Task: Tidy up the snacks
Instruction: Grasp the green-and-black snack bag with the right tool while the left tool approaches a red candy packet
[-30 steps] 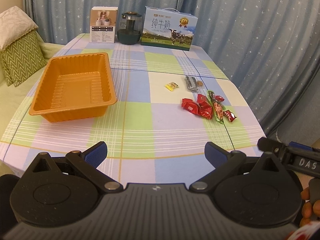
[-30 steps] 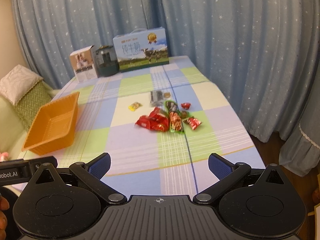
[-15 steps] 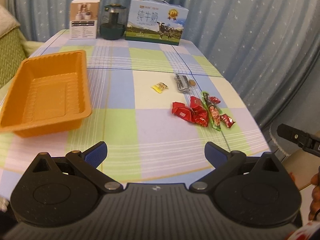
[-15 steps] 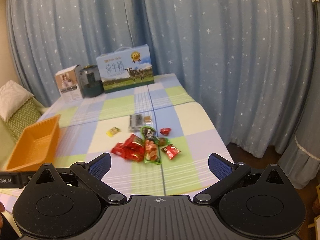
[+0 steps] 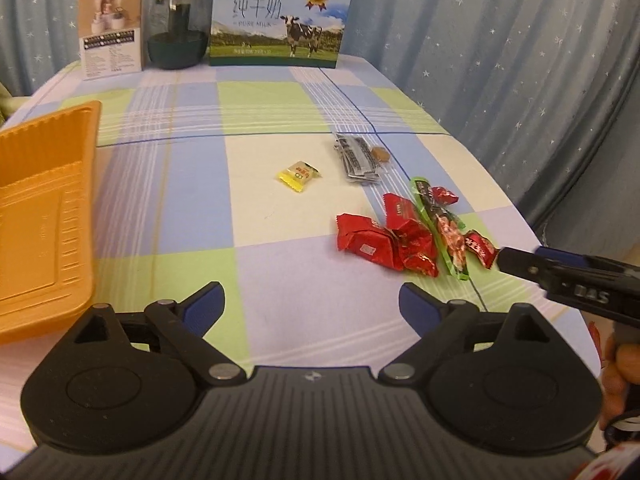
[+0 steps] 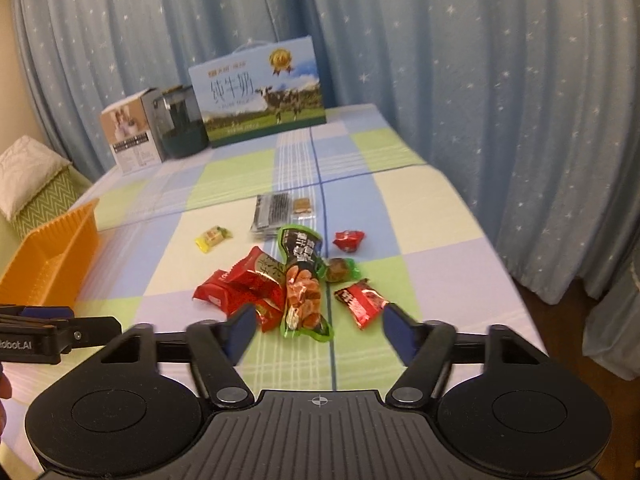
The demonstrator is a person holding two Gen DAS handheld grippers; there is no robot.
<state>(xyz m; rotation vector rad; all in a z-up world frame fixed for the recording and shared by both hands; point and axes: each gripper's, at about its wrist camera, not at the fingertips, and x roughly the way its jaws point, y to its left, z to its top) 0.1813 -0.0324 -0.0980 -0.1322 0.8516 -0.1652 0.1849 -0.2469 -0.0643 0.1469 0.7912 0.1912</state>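
A: Two hand-held grippers were in view. The left hand-held gripper (image 5: 312, 298) hung over the near part of the table (image 5: 200, 208) with its blue-padded fingers spread wide and nothing between them.

B: And the right hand-held gripper (image 6: 316, 326)?

A: Likewise spread apart and holding nothing, low over the near end of the snack pile. Whether its pads touched any wrapper, I could not tell.

B: Snack positions?

A: A long green-edged packet (image 6: 302, 284) lay in the middle of the pile, with a cluster of red packets (image 6: 240, 286) touching its left side. One small red candy (image 6: 362, 306) lay just right of its near end, another red candy (image 6: 349, 239) farther back on the right, and a brown piece in a green wrapper (image 6: 340, 269) between those two. A grey sachet stack (image 6: 272, 212) sat behind the pile, a small brown biscuit (image 6: 303, 206) just beside it. A yellow candy (image 6: 213, 237) lay apart, to the left.

B: Container?

A: The orange tray (image 5: 44, 216) sat at the table's left edge, well apart from the snacks. A milk carton box (image 5: 280, 20), a dark jar (image 5: 178, 30) and a white box (image 5: 112, 30) stood along the far edge.
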